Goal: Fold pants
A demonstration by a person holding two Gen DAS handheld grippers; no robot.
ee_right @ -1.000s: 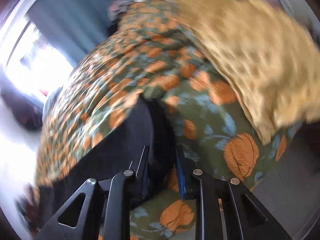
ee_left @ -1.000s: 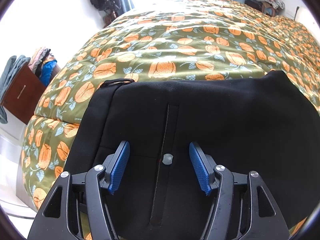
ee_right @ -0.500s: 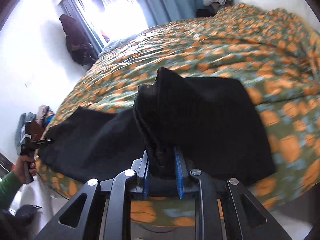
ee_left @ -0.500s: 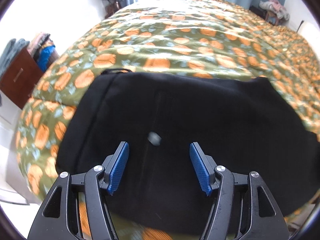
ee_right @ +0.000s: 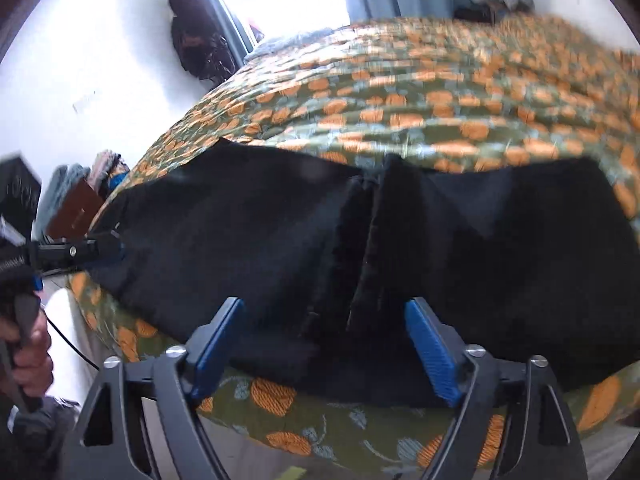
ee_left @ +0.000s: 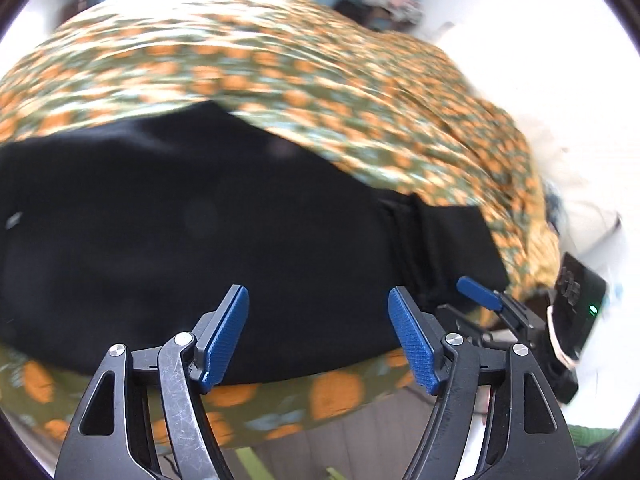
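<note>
- Pants (ee_right: pixel 280 236) — black, spread on the bed (ee_right: pixel 440 92) near its front edge, with a thick fold ridge down the middle.
- Left gripper (ee_left: pixel 318 334) hovered with jaws wide apart, holding nothing.
- Right gripper (ee_right: pixel 322 346) too stood wide open and empty over the ridge.
- Judged step: between folds — the next move probably calls for gripping one end again.

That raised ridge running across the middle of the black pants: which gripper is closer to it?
Right. The right gripper is open with the ridge running down between its fingers. The left gripper, also open, hovers off to that fold's left over flat cloth of the pants.
</note>
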